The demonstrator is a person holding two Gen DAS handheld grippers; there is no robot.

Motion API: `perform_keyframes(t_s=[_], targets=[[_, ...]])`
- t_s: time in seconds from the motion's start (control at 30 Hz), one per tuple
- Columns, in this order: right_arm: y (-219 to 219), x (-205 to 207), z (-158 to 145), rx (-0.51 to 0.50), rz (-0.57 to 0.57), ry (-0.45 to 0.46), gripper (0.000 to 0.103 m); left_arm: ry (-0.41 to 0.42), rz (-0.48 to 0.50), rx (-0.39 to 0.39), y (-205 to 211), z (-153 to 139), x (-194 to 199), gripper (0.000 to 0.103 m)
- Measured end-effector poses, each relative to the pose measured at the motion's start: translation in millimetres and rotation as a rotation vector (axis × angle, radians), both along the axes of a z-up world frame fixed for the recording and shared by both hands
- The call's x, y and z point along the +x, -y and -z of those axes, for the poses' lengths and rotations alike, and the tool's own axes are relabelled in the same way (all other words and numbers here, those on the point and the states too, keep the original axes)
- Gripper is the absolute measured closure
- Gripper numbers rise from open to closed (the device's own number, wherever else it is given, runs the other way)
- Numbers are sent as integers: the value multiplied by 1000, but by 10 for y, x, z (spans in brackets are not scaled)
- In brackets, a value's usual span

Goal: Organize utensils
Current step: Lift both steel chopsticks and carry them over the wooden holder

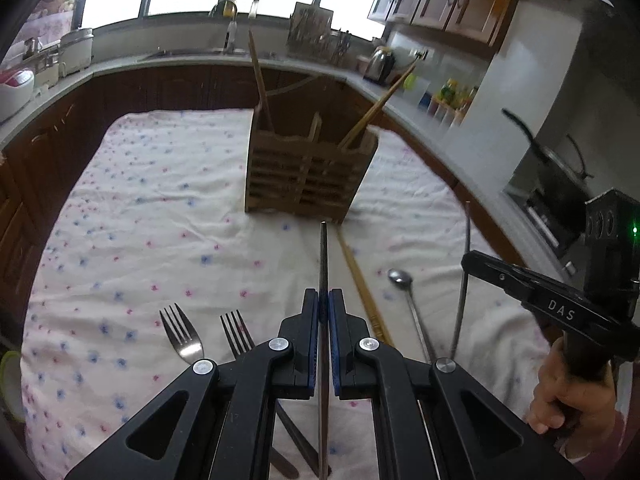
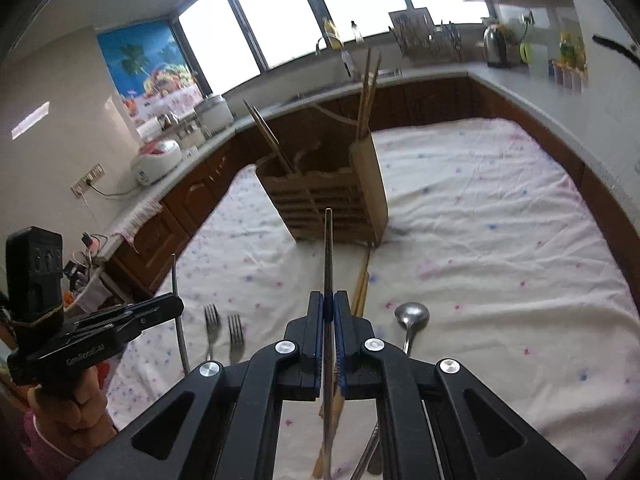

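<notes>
My left gripper (image 1: 324, 295) is shut on a thin metal chopstick (image 1: 324, 248) that points ahead, above the flowered cloth. Likewise, my right gripper (image 2: 329, 297) is shut on a second metal chopstick (image 2: 329, 248). Each shows in the other's view: the right gripper (image 1: 467, 261) with its rod upright, the left gripper (image 2: 175, 305) likewise. Ahead stands a slatted wooden utensil holder (image 1: 308, 176) (image 2: 332, 200) with wooden chopsticks sticking out of it. On the cloth lie two forks (image 1: 182, 332) (image 2: 212, 320), a metal spoon (image 1: 400, 278) (image 2: 412, 314) and wooden chopsticks (image 1: 360, 280) (image 2: 362, 284).
A white cloth with small flowers (image 1: 140, 208) covers the table. Kitchen counters (image 1: 440, 136) wrap around it, bearing a kettle (image 1: 380, 64), a dish rack (image 1: 316, 36), rice cookers (image 2: 158, 160) and a pan (image 1: 560, 160) on the stove. A hand (image 1: 568, 392) holds the right gripper's handle.
</notes>
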State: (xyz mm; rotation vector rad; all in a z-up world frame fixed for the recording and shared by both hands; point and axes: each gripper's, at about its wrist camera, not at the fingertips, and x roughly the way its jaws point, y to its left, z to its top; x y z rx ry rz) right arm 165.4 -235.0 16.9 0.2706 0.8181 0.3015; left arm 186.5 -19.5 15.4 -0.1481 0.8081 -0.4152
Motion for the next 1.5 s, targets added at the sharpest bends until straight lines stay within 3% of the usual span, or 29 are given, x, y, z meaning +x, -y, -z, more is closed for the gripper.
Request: perform_keyframes(t_s=[0.17,0.53,1.1,1.5], targets=[[31,-101,-193,3,10,58,98,43,-13,-33,-133,-155,-201,100],[58,-124,-256,5,20,82,98,91,-44,-55,-267,-258,-327,100],[90,21,-477,25,49,165,98,156,-56,-84,-333,-435,-163,100],[68,402,-688,35,74,249,98,270,-97,-99,-443,-662,157,100]])
